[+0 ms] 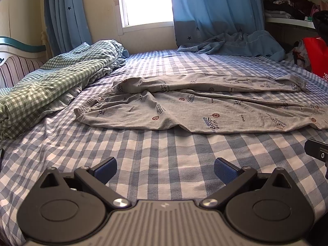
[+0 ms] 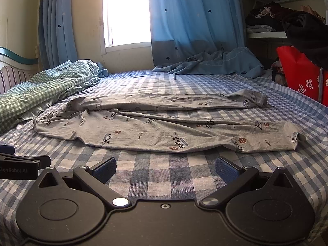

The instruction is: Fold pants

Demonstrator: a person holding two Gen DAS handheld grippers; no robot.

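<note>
Grey printed pants lie spread across the blue checked bed sheet, waistband to the left, both legs running right with a strip of sheet between them. My left gripper hovers open over the sheet, short of the pants' near edge, nothing between its blue pads. My right gripper is open too, just short of the near leg. The right gripper's tip shows at the left view's right edge, and the left gripper's side at the right view's left edge.
A green checked quilt is bunched at the left by the headboard. Blue cloth lies heaped under the curtains at the far edge. A red bag and shelves of clothes stand at the right.
</note>
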